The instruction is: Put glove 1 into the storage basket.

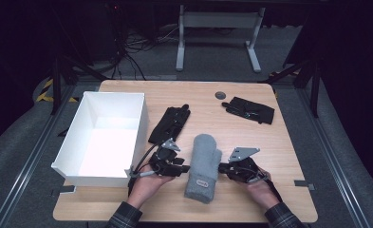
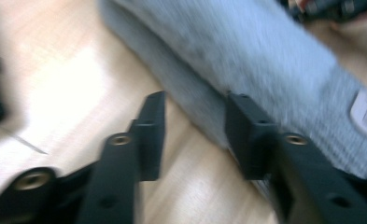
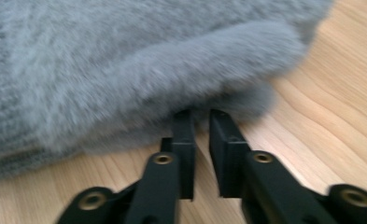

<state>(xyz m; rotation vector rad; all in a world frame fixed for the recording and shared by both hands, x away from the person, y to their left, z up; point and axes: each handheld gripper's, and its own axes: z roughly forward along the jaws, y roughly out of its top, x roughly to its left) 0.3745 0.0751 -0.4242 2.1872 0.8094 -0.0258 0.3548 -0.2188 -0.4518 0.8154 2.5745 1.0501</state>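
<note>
A fuzzy grey knitted mitten (image 1: 204, 167) lies flat on the light wooden counter (image 1: 288, 142) between the two hands. Its long axis runs roughly away from the person, with the rounded fingertip end far, the ribbed cuff with a small pale label near, and the thumb lobe sticking out toward the person's right.

The left claw (image 1: 183, 168) sits just beside the mitten's left edge, about midway along its length. In the left gripper view its jaws stand well apart, one over bare wood and the other right against the mitten's fuzzy side (image 2: 246, 60), with nothing between them. That view is blurred, so I cannot tell whether the jaw presses the fabric.

The right claw (image 1: 223, 167) points in from the opposite side, at the thumb lobe. In the right gripper view its jaws are drawn nearly together with a narrow slit left. Their tips reach the underside of the mitten's soft edge (image 3: 139, 70). Whether any fabric is pinched in that slit I cannot tell.

Both claws face each other across the mitten's short axis, so either is equally near. My judgement is that a lift would come from both sides at once.

A white open-topped rectangular box (image 1: 109, 137) stands to the left. A flat black glove (image 1: 171, 123) lies just beyond the left claw, and another black glove (image 1: 249, 109) rests near the far right corner.
</note>
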